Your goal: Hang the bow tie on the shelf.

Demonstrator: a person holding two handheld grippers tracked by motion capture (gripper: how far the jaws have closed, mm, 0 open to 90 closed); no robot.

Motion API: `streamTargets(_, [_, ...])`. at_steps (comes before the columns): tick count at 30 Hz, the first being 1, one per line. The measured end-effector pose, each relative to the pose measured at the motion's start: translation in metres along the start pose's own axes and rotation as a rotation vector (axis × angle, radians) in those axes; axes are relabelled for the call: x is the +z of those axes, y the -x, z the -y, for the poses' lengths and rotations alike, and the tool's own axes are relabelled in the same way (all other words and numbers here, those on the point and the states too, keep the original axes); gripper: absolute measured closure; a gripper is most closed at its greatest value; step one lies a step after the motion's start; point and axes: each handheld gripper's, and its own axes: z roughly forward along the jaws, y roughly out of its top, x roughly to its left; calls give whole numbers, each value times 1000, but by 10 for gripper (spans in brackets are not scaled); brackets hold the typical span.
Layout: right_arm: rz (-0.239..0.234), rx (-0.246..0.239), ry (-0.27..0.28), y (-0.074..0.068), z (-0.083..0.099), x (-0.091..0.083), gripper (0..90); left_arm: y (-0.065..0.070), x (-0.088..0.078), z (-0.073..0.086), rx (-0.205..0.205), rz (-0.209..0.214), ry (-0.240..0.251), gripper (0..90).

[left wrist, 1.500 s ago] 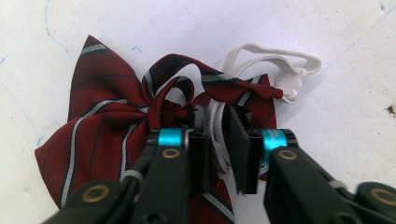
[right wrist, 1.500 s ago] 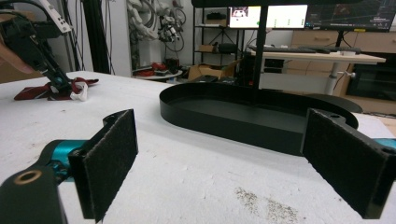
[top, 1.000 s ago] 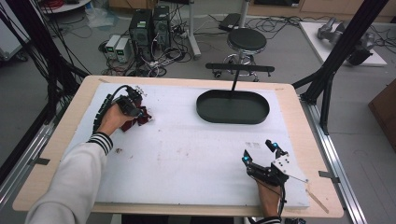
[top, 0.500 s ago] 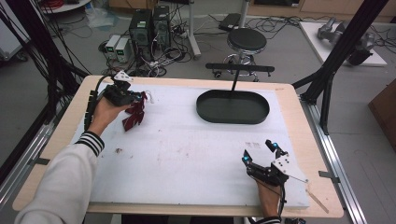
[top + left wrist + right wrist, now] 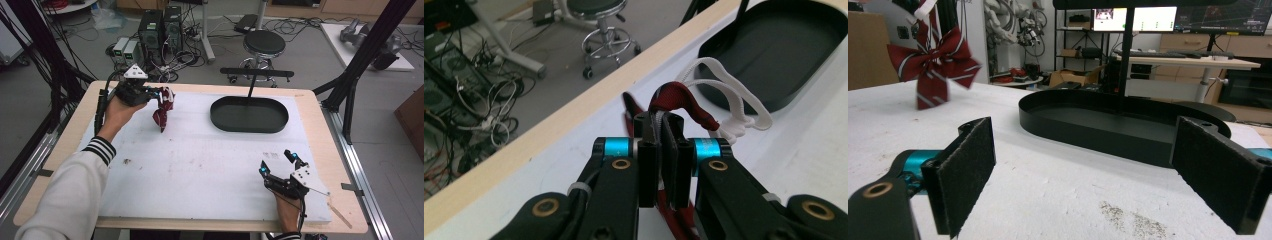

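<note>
The left tongs point(image 5: 156, 94) are clamped on a dark red striped bow tie point(image 5: 163, 111), which hangs clear of the white mat point(image 5: 200, 165) at the far left of the bench point(image 5: 65, 150). Judging from this, the pick-up is done; what looks to be left is carrying the bow tie across to the black oval tray point(image 5: 249, 114), which stands well apart to its right, and letting go there. The tray holds nothing yet. The right tongs point(image 5: 279, 165) rest near the front right corner of the mat, spread wide and holding nothing.

The left gripper view shows what the high view cannot: the jaws pinch the red band at its fold, and a white elastic loop point(image 5: 729, 100) trails beyond them toward the tray point(image 5: 784, 55). The right gripper view gives the side-on picture: the bow tie point(image 5: 930, 62) hangs in the air above the mat, its striped wings spread, with the tray's low wall point(image 5: 1088, 131) and upright black post point(image 5: 1126, 50) between the two pads point(image 5: 965, 172)
</note>
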Motion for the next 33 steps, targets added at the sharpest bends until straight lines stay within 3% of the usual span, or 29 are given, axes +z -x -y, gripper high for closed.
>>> streamTargets(11, [-3, 2, 10, 0, 0, 0, 100, 24, 12, -33, 48, 28, 62, 857])
streamTargets(19, [-3, 5, 9, 0, 0, -1, 100, 37, 28, -47, 46, 73, 89, 857])
streamTargets(33, [-5, 1, 10, 0, 0, -1, 100, 56, 49, -76, 72, 103, 124, 856])
